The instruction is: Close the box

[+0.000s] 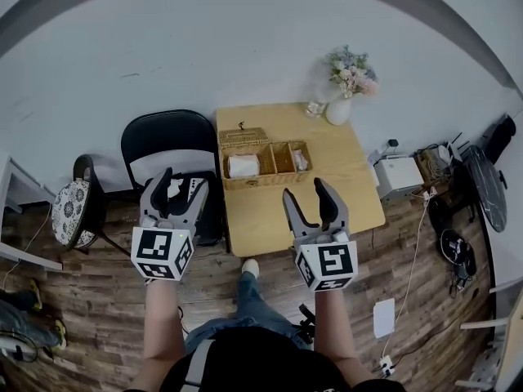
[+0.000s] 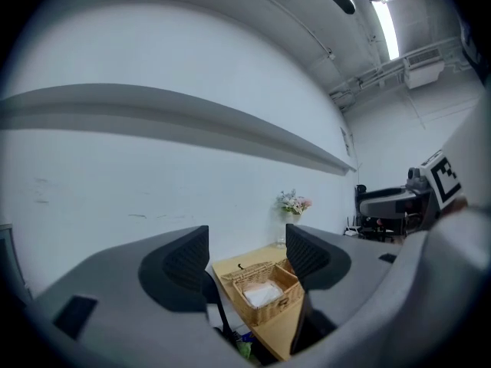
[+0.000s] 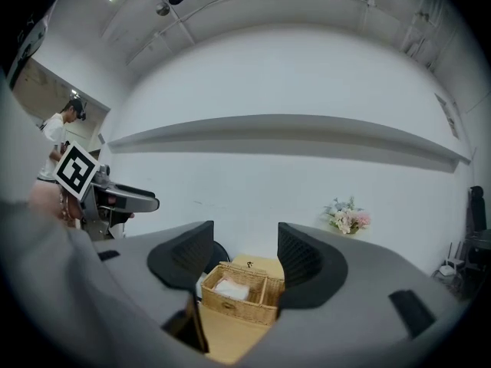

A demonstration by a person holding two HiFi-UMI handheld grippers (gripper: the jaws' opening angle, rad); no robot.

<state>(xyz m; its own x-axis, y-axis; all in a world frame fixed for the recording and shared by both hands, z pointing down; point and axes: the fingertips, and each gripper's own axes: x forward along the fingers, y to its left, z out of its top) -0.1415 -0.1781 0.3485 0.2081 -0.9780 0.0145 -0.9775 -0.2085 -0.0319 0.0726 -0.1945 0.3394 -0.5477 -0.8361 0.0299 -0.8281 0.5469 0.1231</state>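
The wicker box [image 1: 265,180] stands open on the wooden table [image 1: 355,178], toward its far left part, with its lid [image 1: 243,136] thrown back along the far edge; a white bundle [image 1: 243,166] lies in the left compartment and something pale in the right one. The left gripper [image 1: 185,180] hangs off the table's left side, above the black chair [image 1: 155,141], its jaws spread wide with nothing between them; the right gripper [image 1: 304,188] hovers over the near part of the table, short of the box, its jaws likewise apart and empty; each gripper view looks along open jaws at the box from well back. Neither tool touches the lid, so the closing seems not yet begun. The likeliest trouble is the box itself; it looks light, and a push on the lid from behind with no brace at the front wall could slide it across the smooth top rather than swing the lid over; it also sits near the table's left edge, so a shove that way might carry it toward the drop beside the chair. The white bundle may stand proud of the rim, though the views do not settle that; if it does, the lid could rest on it and stay ajar. A lid let go too early would probably fall hard or spring back; a sweep too far right could reach the vase of flowers [image 1: 339,109] at the far corner.
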